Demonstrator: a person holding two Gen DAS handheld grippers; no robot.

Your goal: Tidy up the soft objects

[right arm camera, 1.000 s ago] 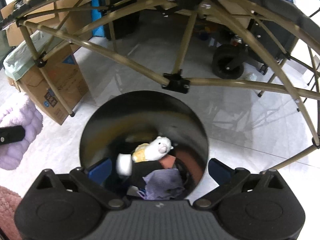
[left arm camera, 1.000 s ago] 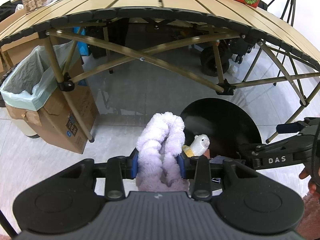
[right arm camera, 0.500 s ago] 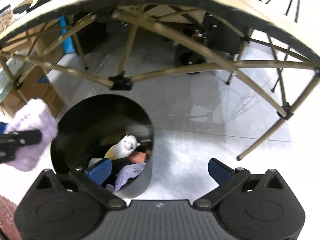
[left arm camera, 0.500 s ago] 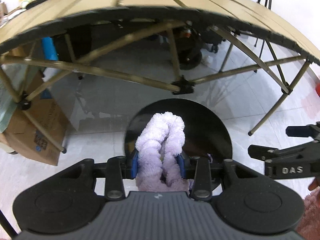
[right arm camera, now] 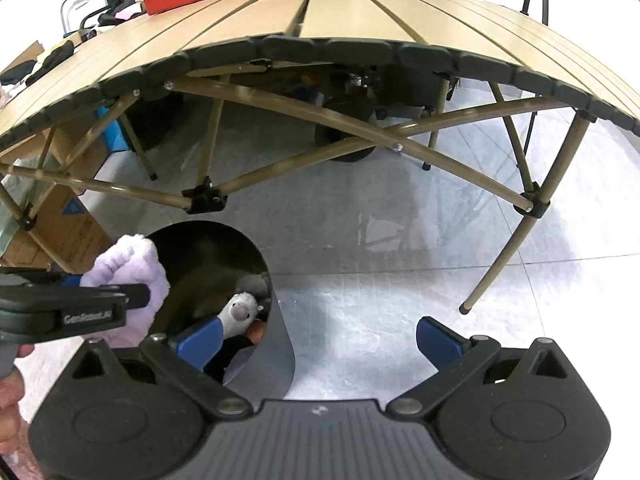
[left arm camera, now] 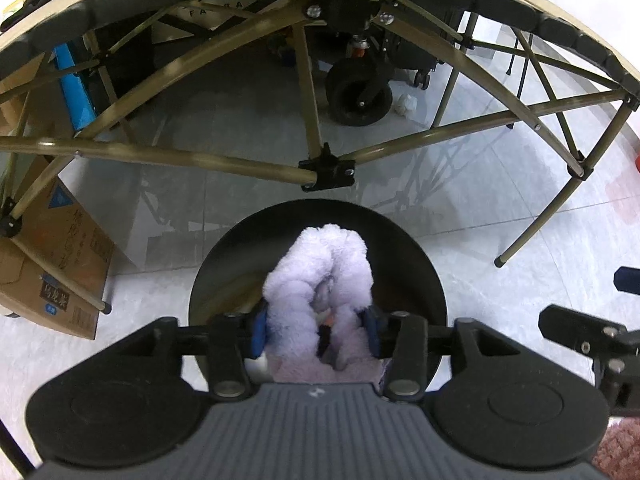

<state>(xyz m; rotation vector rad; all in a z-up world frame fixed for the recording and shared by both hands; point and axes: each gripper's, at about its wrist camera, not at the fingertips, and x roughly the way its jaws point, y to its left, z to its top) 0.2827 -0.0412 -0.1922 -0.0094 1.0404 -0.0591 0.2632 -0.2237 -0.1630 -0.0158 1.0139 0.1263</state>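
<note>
Under folding table (right arm camera: 360,20), glossy grey floor (right arm camera: 380,248)

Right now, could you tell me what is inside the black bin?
A white plush sits in the bin beside something orange. The purple towel in the left hand-held gripper covers the rest.

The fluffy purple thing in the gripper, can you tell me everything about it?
The fluffy purple thing is a soft, pale lilac plush piece with a shaggy pile, bent into a loop so two thick folds stick up. The left gripper has its blue-padded jaws shut on its lower part. It hangs right over the open mouth of the black bin, not yet dropped in. What it is exactly is unclear.
</note>
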